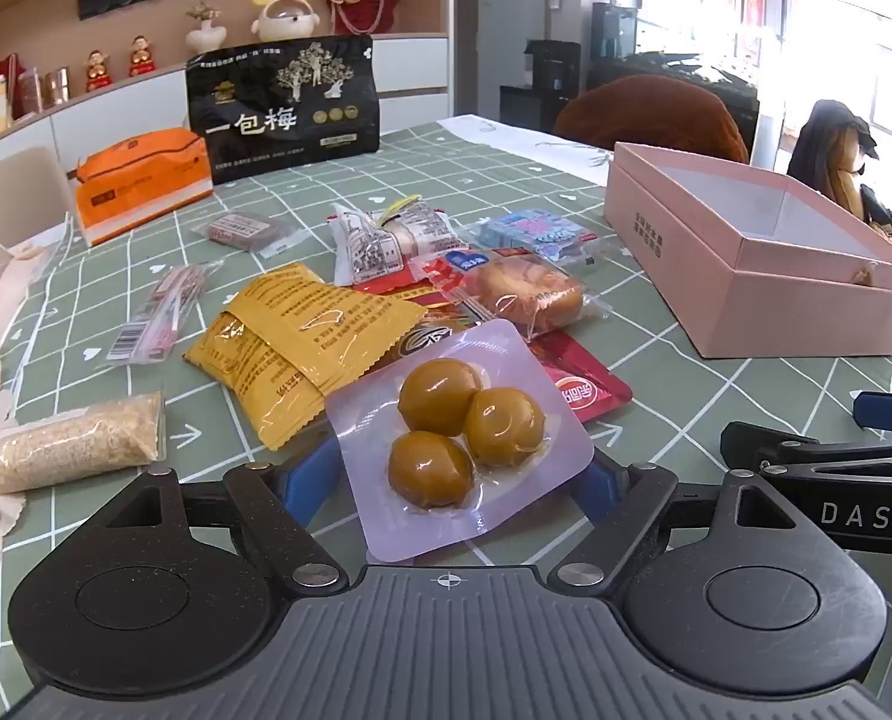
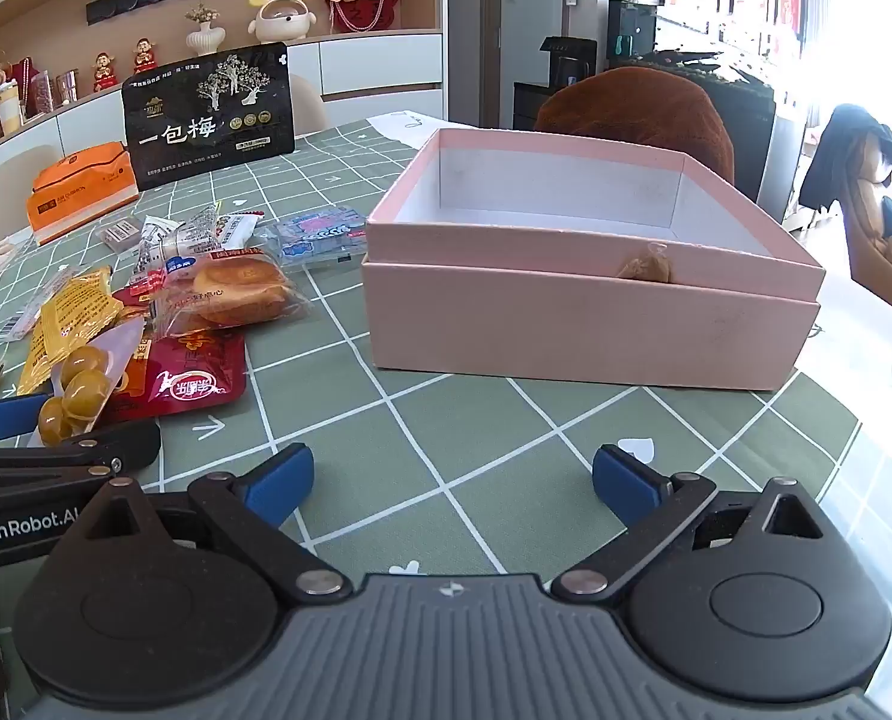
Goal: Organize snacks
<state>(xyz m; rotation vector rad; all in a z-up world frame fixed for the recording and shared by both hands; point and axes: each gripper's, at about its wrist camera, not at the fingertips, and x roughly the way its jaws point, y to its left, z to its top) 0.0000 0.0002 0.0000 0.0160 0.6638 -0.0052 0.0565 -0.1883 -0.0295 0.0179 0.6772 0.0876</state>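
You had the left gripper (image 1: 446, 480) spread wide and tipped down over the near edge of the snack pile, its blue pads either side of the egg pack (image 1: 455, 438) but not pressing on it, so the pack looked lined up for a pinch, not held. That pack lay on top, overlapping the yellow packet (image 1: 290, 342) and the red packet (image 1: 578, 387), which likely made it the easiest first pick. Your right gripper (image 2: 452, 480) also stood wide with nothing between its pads, over bare tablecloth (image 2: 446, 420) just before the pink box (image 2: 590, 312). The box sat open and looked empty, well apart from the pile to its left, presumably the place for the snacks. Behind the egg pack were a wrapped bun (image 1: 530, 294), a white wrapper (image 1: 386, 240) and a blue pack (image 1: 536, 234); a grain bar (image 1: 68, 447) lay off to the left. The box's near wall stood between the pile and its inside, so anything carried over probably had to clear the rim. The two grippers were close side by side, which could crowd a crossing move.
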